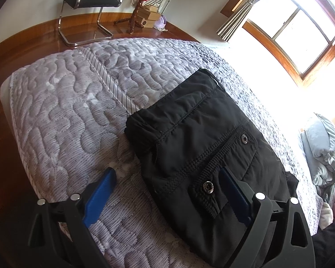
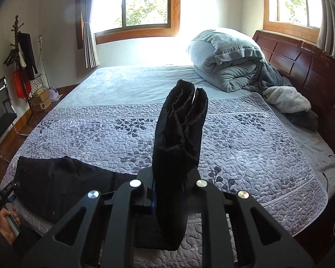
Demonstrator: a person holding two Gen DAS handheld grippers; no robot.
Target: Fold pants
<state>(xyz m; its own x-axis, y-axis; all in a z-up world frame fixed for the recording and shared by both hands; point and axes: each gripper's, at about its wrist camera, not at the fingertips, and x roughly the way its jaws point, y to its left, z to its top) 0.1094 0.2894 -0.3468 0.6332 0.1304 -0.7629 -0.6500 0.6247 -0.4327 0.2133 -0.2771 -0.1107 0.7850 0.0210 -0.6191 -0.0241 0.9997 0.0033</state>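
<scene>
Your right gripper (image 2: 167, 192) pinches the pants (image 2: 178, 138) leg ends up for folding over, while your left gripper (image 1: 165, 192) hangs unclenched above the waist part.

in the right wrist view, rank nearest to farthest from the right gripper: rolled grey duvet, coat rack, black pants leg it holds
1. black pants leg, clamped in the right gripper
2. rolled grey duvet, far right by the headboard
3. coat rack, far left corner; close to the duvet's range, so the order is uncertain

Matt black woven pants (image 1: 196, 138) on a stitched, ribbed cloth quilt (image 1: 62, 111).
</scene>
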